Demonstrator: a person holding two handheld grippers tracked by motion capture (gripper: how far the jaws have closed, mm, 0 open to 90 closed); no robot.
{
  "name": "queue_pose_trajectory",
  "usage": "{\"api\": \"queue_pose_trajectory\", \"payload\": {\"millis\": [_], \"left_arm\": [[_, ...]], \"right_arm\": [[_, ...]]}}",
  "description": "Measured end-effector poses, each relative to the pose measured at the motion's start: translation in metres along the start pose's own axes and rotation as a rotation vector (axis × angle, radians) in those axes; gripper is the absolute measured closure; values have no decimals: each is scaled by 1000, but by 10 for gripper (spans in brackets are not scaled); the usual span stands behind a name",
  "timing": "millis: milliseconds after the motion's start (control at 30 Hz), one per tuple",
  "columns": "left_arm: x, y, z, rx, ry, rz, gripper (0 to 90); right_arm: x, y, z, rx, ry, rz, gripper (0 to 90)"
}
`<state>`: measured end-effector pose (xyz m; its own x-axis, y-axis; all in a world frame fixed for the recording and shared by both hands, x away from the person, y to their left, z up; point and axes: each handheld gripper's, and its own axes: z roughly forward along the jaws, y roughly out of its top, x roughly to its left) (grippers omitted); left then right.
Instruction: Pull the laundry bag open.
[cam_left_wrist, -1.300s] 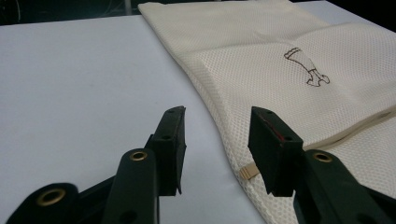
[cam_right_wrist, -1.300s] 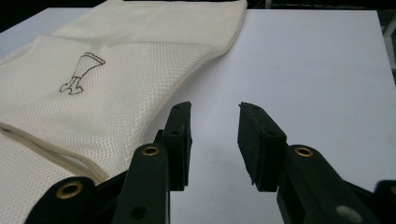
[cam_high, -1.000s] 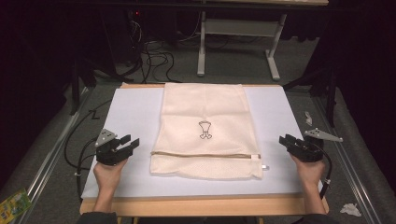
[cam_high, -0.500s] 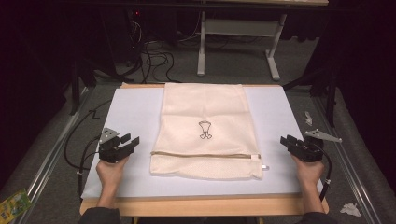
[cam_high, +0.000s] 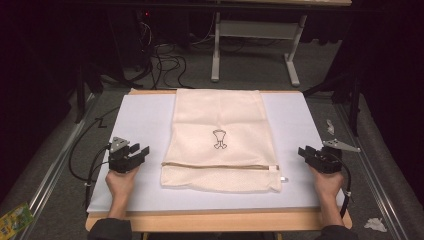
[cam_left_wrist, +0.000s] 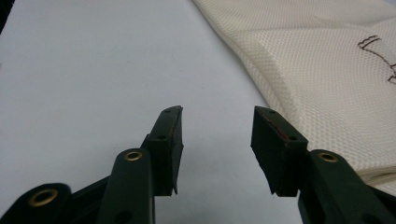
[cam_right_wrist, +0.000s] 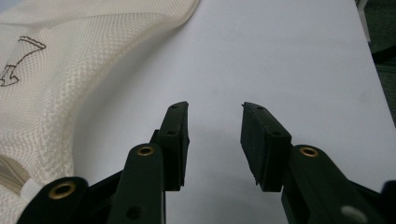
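A cream mesh bag lies flat in the middle of the white mat. It has a small black printed figure and a zipper across its near end. My left gripper hovers low over the mat, left of the bag, open and empty. In the left gripper view its jaws stand apart over bare mat, with the bag just to the right. My right gripper is right of the bag, open. Its jaws have just been opening with nothing between them, and the bag lies to their left.
The mat lies on a wooden table whose front edge shows. Behind it are a table frame and floor cables. A green packet and crumpled paper lie on the floor at the sides.
The left gripper has sunk slightly toward the mat. The right hand stays in place. The bag has not moved.
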<state>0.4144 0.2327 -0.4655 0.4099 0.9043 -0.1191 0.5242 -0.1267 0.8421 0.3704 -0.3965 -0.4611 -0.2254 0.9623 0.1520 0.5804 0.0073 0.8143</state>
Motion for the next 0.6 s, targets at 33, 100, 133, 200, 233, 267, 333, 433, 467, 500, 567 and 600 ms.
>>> {"api": "queue_pose_trajectory", "payload": {"millis": [33,100,133,200,233,267,333,433,467,500,567,600], "left_arm": [[0,0,1,-3,4,-2,537],[0,0,4,-4,10,-1,537],[0,-1,5,-4,16,0,536],[0,-1,8,1,23,3,536],[0,-2,10,4,25,6,536],[0,-2,11,6,28,10,536],[-1,-3,14,7,36,15,535],[-1,-5,17,9,40,26,534],[0,-5,18,6,41,26,533],[1,-6,19,3,38,17,533],[3,-7,20,5,40,-4,531],[3,-7,20,1,39,-4,529]], "right_arm": [[0,0,1,2,-3,1,627],[0,0,2,3,-8,-6,625],[1,0,3,5,-11,-6,625],[1,-1,4,8,-19,-9,622],[1,-1,5,10,-22,-11,621],[0,-1,5,9,-24,-14,620],[0,-1,6,10,-27,-12,618],[0,-2,8,12,-34,-29,615],[0,-2,8,11,-36,-32,614],[1,-2,9,12,-36,-28,613],[1,-3,10,14,-40,-29,610],[1,-3,10,13,-42,-32,610]]}}
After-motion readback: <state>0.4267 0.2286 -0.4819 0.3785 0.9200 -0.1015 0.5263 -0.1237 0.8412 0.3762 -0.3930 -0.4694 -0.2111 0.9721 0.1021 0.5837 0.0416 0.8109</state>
